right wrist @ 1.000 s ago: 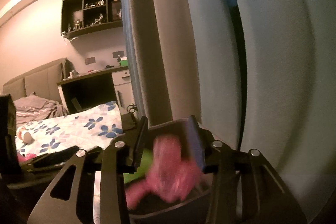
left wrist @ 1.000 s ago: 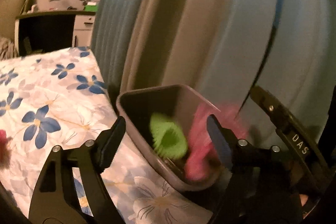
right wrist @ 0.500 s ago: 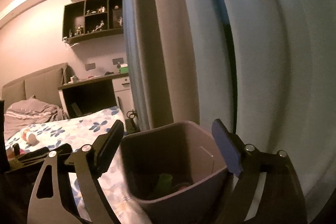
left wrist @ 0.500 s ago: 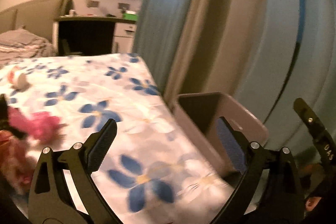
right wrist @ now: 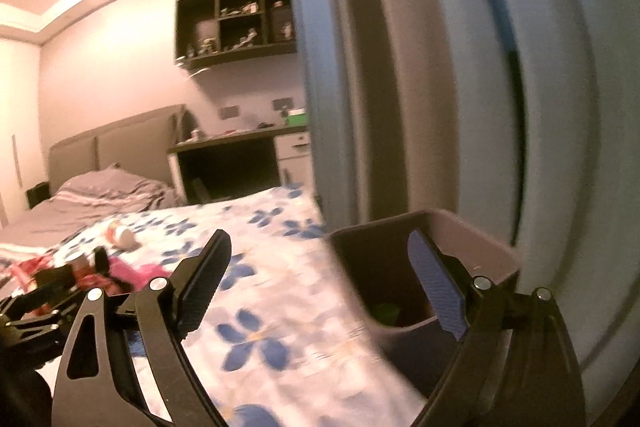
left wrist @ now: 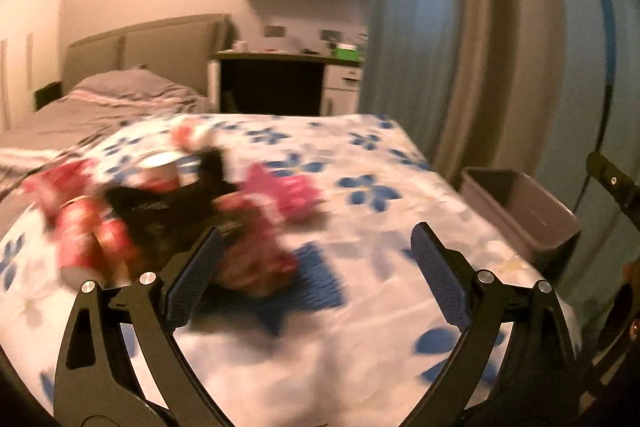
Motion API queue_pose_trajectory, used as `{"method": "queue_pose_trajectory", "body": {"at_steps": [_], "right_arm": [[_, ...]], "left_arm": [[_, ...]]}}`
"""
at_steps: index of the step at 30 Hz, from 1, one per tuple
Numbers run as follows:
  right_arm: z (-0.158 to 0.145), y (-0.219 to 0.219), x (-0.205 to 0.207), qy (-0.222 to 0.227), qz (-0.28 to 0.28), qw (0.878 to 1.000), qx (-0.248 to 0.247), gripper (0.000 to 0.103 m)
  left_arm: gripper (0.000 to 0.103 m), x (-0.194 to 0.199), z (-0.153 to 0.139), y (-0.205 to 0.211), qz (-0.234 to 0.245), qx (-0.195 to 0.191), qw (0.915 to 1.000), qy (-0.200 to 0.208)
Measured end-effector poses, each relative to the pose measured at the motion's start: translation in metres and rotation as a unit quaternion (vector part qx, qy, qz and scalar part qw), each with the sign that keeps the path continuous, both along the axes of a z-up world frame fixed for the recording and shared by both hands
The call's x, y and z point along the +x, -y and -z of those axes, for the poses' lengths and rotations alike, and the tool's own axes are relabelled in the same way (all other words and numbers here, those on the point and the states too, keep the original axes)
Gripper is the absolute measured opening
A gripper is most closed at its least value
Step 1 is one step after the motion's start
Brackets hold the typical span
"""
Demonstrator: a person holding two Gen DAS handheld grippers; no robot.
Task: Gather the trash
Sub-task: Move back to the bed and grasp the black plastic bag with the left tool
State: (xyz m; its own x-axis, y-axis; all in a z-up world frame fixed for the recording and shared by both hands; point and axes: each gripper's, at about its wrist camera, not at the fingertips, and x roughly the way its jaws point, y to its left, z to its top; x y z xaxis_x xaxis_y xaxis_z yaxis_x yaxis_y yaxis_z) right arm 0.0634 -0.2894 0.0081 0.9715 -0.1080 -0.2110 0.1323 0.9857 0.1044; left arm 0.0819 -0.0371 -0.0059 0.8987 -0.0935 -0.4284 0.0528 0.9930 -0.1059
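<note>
A bed with a white cover printed with blue flowers [left wrist: 360,307] fills the lower half of both views. A grey bin [right wrist: 472,255] stands at its right edge, against blue and beige curtains [left wrist: 460,47]; something green [right wrist: 386,311] lies inside. Blurred pink and red trash [left wrist: 256,227] sits left of centre in the left view. The left gripper [left wrist: 316,279] is spread wide and empty, low in the frame. The right gripper [right wrist: 320,283] is also wide apart, holding nothing, its right finger over the bin.
</note>
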Motion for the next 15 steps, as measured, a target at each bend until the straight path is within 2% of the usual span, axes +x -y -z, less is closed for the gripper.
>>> {"method": "queue_pose_trajectory", "body": {"at_steps": [3, 6, 9, 12, 15], "right_arm": [[0.003, -0.025, 0.003, -0.008, -0.031, 0.999, 0.002, 0.087], [0.006, -0.048, 0.006, -0.012, -0.058, 0.998, 0.000, 0.087], [0.010, -0.069, 0.011, -0.024, -0.085, 0.996, 0.005, 0.087], [0.015, -0.082, 0.016, -0.037, -0.102, 0.994, 0.006, 0.087], [0.017, -0.090, 0.021, -0.047, -0.111, 0.993, 0.007, 0.087]], "left_arm": [[0.093, -0.017, 0.004, -0.034, -0.027, -0.012, 0.9996, 0.005], [0.093, -0.021, 0.009, -0.052, -0.047, 0.005, 0.9989, 0.005], [0.093, -0.019, 0.013, -0.064, -0.053, 0.001, 0.9986, -0.001], [0.089, -0.013, 0.017, -0.066, -0.051, 0.007, 0.9986, -0.004], [0.080, -0.004, 0.022, -0.064, -0.044, 0.011, 0.9989, -0.015]]}}
